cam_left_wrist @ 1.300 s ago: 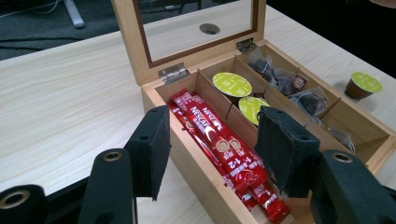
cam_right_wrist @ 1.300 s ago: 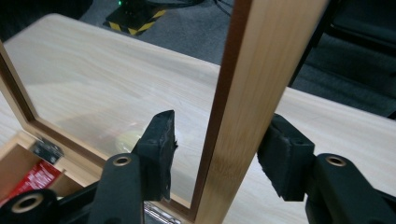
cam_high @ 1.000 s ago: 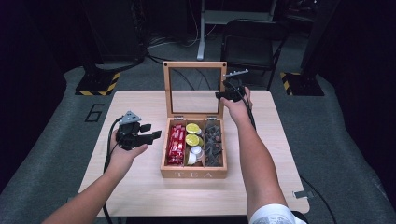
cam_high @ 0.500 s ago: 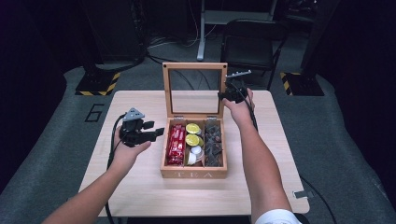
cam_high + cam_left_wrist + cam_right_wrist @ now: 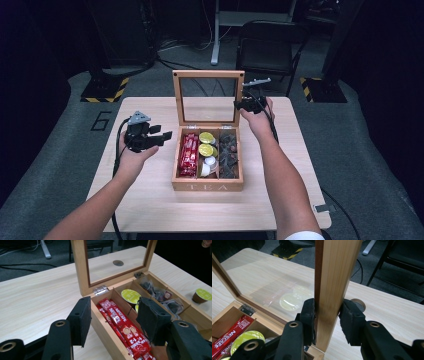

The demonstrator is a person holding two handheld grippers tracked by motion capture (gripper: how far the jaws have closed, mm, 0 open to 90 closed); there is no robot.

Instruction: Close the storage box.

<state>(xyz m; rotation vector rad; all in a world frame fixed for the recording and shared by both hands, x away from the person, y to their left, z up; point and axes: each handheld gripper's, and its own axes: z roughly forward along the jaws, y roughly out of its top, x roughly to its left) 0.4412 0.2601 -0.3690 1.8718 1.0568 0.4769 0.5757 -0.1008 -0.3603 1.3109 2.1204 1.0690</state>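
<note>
Your right gripper (image 5: 327, 322) clamps the lid (image 5: 332, 282) upright, so the box (image 5: 207, 186) stays open; your left gripper (image 5: 112, 315) waits open-jawed over the red sachets (image 5: 117, 323).

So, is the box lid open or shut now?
Open: the lid stands upright above the box, and the right tongs grip its side frame.

The left gripper (image 5: 113, 322) is hovering with parted jaws over the near wall of the wooden tea box (image 5: 105, 326), gripping nothing. Red sachets (image 5: 120, 325) are lying inside the box beside a green-lidded capsule (image 5: 130, 295), while its glass lid (image 5: 112, 262) is standing upright behind them.
</note>
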